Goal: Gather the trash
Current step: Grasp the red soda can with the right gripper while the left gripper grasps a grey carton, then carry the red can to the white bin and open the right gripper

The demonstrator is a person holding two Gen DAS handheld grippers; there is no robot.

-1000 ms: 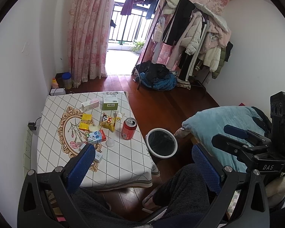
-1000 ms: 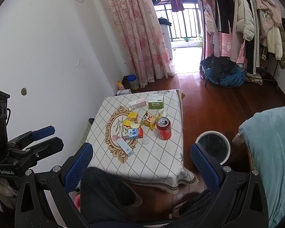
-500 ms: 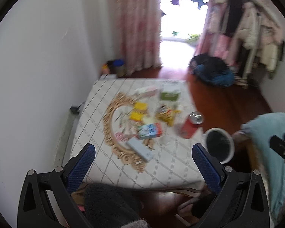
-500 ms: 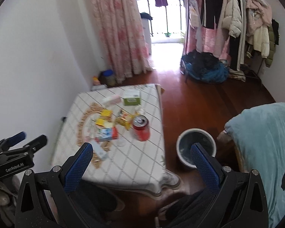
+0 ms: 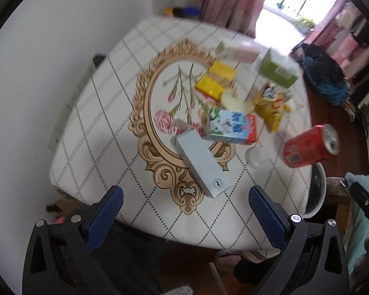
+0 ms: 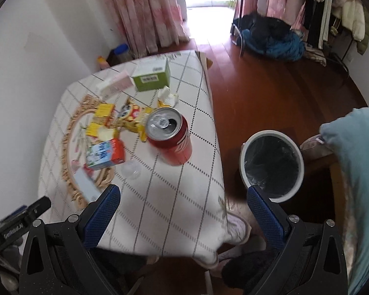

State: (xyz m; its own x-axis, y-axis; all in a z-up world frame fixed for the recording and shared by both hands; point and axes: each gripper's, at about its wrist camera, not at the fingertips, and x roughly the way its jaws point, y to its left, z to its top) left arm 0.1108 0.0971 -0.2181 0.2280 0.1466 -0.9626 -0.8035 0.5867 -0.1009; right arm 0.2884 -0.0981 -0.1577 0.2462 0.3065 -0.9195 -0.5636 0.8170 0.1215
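Both the left tongs (image 5: 184, 209) and the right tongs (image 6: 183, 207) were held wide apart, nothing grasped or touched. The red can (image 6: 169, 136) stood near the surface (image 6: 184, 196) edge, the bin (image 6: 273, 164) on the floor beside it. Since a second earlier, both views had been brought closer over the litter.

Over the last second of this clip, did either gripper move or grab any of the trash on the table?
Both moved, neither grabbed. The left gripper swung in over the table, toward the long pale-blue carton. The right gripper came closer, with the red soda can and white-rimmed bin ahead. Both remain open and empty. The can, the blue-and-white milk carton and the green box sit where they were.
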